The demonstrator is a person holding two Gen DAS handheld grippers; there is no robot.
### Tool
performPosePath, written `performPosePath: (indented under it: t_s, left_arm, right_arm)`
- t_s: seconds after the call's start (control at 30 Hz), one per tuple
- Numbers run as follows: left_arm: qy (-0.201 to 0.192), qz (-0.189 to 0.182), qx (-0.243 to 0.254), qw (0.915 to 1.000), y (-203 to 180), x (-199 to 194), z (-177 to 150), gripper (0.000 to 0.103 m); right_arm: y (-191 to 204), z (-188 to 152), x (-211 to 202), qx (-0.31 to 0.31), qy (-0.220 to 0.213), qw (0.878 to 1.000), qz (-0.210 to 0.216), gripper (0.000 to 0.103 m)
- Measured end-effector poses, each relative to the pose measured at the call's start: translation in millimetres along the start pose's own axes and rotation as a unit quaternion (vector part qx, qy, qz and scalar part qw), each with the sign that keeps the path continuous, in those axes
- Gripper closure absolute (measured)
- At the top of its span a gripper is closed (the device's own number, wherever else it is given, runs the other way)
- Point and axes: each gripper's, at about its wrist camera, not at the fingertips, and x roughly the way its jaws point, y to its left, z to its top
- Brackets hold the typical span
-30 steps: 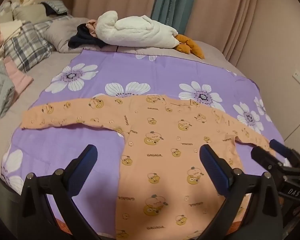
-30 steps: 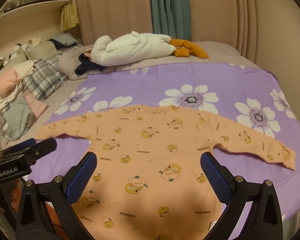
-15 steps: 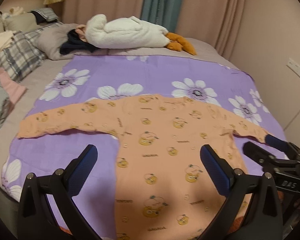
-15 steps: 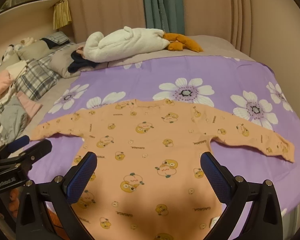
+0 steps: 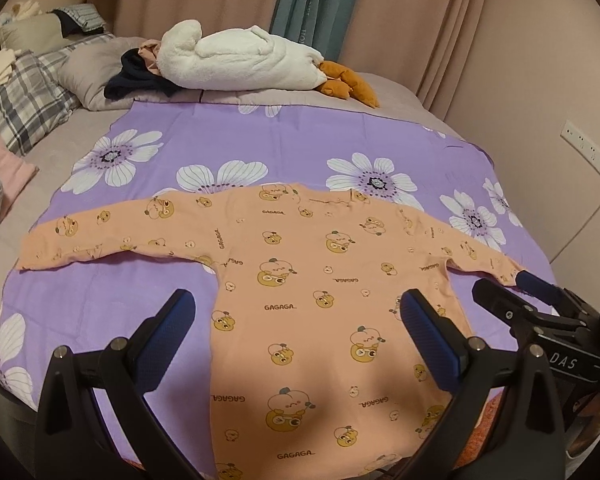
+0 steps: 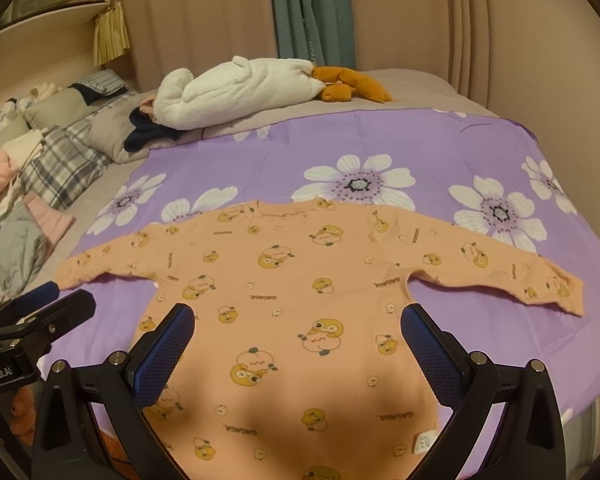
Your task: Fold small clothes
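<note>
While hovering over orange shirt [image 5: 320, 300], both grippers' jaws wide open, seemingly touching nothing.

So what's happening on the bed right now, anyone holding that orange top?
Nobody is. The small orange long-sleeved top with cartoon prints lies spread flat, both sleeves out, on the purple flowered sheet. The left gripper and right gripper hang above its lower body, jaws wide open and gripping nothing. No fold has been made yet.

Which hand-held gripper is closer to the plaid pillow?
Left. The left hand-held gripper sits at the shirt's pillow-side sleeve; the right hand-held gripper is by the opposite cuff, across from the plaid pillow.
</note>
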Motion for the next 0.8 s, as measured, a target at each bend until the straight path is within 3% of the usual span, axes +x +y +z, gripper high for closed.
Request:
performPosePath:
  t_s: [0.47, 0.8]
  left_arm:
    - [0.001, -0.007, 0.009, 0.9999, -2.2, -5.3, -4.0, 0.001]
    - [0.011, 0.012, 0.005, 0.9998, -2.8, -5.0, -4.8, 0.001]
  right_arm:
    - [3.8, -1.3, -2.0, -0.002, -0.003, 1.000, 0.006, 0.001]
    - [2.7, -1.4, -6.0, 0.000, -0.009, 1.000, 0.015, 0.001]
